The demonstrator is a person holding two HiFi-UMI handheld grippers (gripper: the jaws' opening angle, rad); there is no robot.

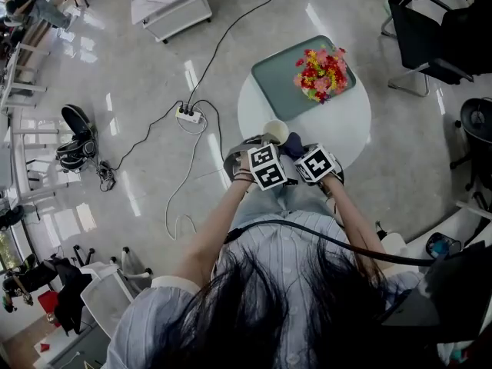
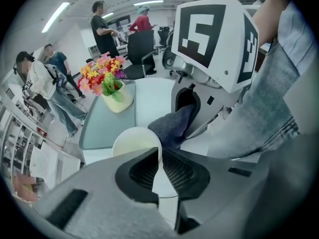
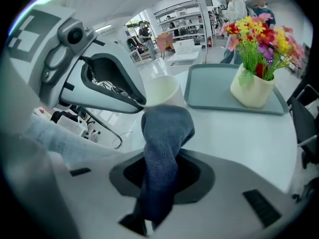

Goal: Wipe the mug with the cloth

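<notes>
Middle of the head view: the 2 marker cubes hide most of the round, cream mug (image 1: 275, 131) over the white tabletop (image 1: 350, 125). The left gripper's (image 2: 159, 158) jaws pinch its thin rim. The right gripper's (image 3: 160, 180) jaws pinch the soft, fuzzy blue cloth (image 3: 164, 133), just beside the mug.

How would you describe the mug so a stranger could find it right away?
Start at the round white table and look at its near edge, away from the green tray with the flower pot. The mug is the plain cream cup whose rim is pinched in the jaws of the left gripper, with a blue-grey cloth right beside it.
</notes>
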